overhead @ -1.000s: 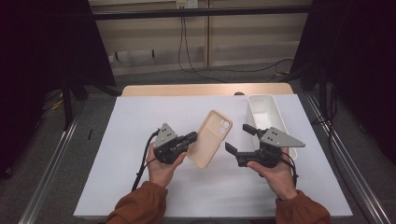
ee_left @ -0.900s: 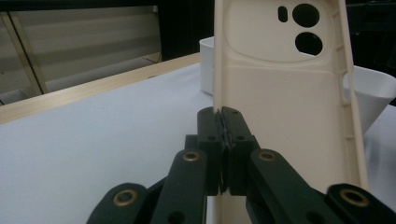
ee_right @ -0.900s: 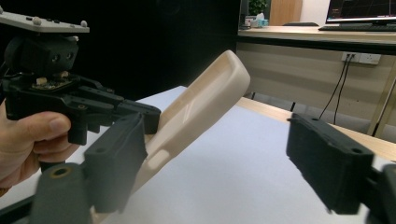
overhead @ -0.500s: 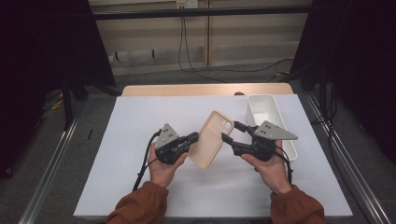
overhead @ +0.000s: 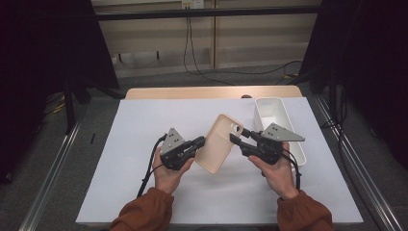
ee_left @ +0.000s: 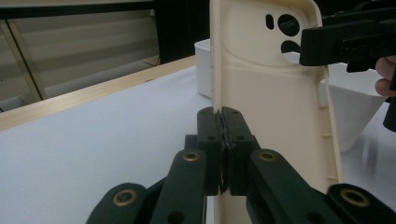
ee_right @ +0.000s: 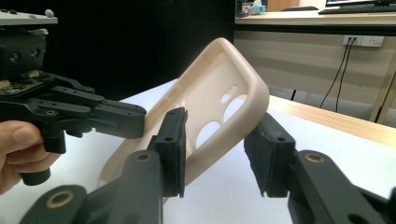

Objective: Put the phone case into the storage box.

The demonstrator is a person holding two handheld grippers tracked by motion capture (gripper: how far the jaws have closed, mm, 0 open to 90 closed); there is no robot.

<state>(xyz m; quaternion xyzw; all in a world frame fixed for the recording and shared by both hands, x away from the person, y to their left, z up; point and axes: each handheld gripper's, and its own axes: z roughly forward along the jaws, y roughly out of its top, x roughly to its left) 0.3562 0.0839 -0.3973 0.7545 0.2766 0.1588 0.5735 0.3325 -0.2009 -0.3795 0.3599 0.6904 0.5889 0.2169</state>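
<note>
A cream phone case (overhead: 219, 144) stands tilted above the white table, its camera holes at the upper end. My left gripper (overhead: 199, 143) is shut on its left side rim, and the left gripper view shows the pads pinching that thin edge (ee_left: 223, 116). My right gripper (overhead: 239, 134) has come to the camera end from the right. Its jaws have just been closing, with the case's top corner (ee_right: 210, 93) between them. In the right gripper view (ee_right: 219, 154) the pads stand close on either side of the corner without clearly pressing it.
A white oblong bin (overhead: 288, 115) stands at the right, just behind my right hand, and also shows in the left gripper view (ee_left: 355, 107). A white sheet (overhead: 144, 125) covers the table; its wooden edge (overhead: 192, 92) runs along the far side.
My right gripper has moved left to the camera end of the case and its jaws have narrowed around it. The left gripper and the case have stayed put.
</note>
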